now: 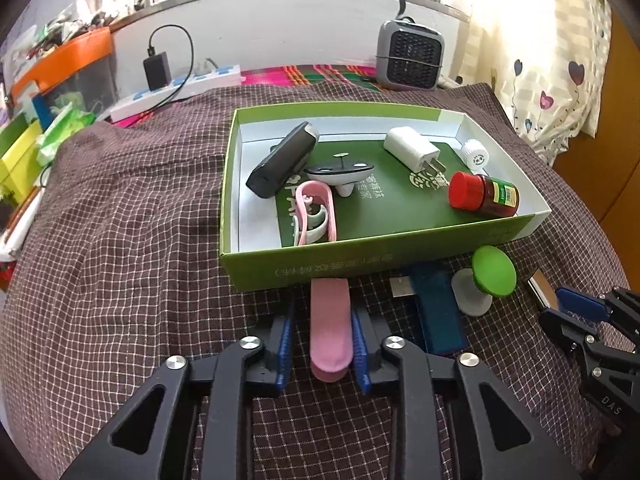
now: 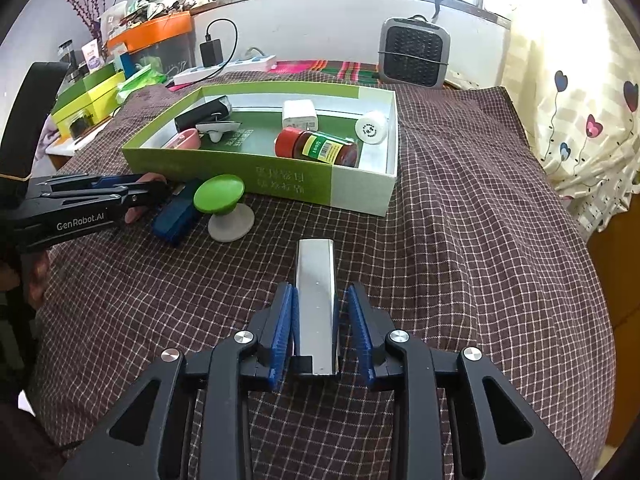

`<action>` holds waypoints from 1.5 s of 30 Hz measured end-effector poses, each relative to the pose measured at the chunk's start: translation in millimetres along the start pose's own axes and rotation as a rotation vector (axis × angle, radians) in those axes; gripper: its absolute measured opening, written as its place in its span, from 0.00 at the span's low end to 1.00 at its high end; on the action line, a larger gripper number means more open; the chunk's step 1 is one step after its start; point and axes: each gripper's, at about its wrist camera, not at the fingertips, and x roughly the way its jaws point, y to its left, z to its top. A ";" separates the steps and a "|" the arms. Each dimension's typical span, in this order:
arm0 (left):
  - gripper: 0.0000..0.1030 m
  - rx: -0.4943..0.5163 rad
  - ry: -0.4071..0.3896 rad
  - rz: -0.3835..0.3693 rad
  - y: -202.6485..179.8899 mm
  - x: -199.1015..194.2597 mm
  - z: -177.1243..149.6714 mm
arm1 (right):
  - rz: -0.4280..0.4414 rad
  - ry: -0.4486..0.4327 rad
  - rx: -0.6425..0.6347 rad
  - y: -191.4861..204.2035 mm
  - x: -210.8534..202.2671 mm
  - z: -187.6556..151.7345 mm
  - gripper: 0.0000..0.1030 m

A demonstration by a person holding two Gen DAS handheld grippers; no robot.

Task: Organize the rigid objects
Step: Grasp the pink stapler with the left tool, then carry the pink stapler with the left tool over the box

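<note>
A green cardboard box [image 1: 304,262] [image 2: 288,190] sits on the checked cloth and holds a black device [image 1: 282,160], a pink clip [image 1: 316,216], a white charger [image 1: 412,148], a red-capped jar [image 1: 482,196] [image 2: 316,148] and a small white bottle [image 1: 475,155]. My left gripper [image 1: 322,312] straddles a pink bar [image 1: 330,332] lying in front of the box; the pads stand close beside it with a gap on the left. My right gripper [image 2: 318,296] straddles a silver metal block [image 2: 316,300], its pads slightly apart from it.
A blue USB device [image 1: 438,308] [image 2: 174,216] and a green-topped knob on a grey base [image 1: 490,276] [image 2: 224,204] lie in front of the box. A grey fan heater [image 1: 410,56], a power strip [image 1: 176,92] and cluttered boxes [image 1: 24,152] stand behind.
</note>
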 end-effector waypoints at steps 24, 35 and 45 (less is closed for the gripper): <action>0.16 -0.029 -0.005 -0.010 -2.7 -8.1 -6.0 | 0.022 -0.015 0.009 -1.4 -3.1 -3.2 0.23; 0.16 -0.031 -0.024 -0.024 -5.7 -20.3 -6.5 | 0.035 -0.037 0.022 -3.1 -10.9 -1.2 0.23; 0.16 -0.029 -0.076 -0.025 -5.8 -41.3 -3.2 | 0.054 -0.074 0.028 -1.5 -22.1 4.5 0.23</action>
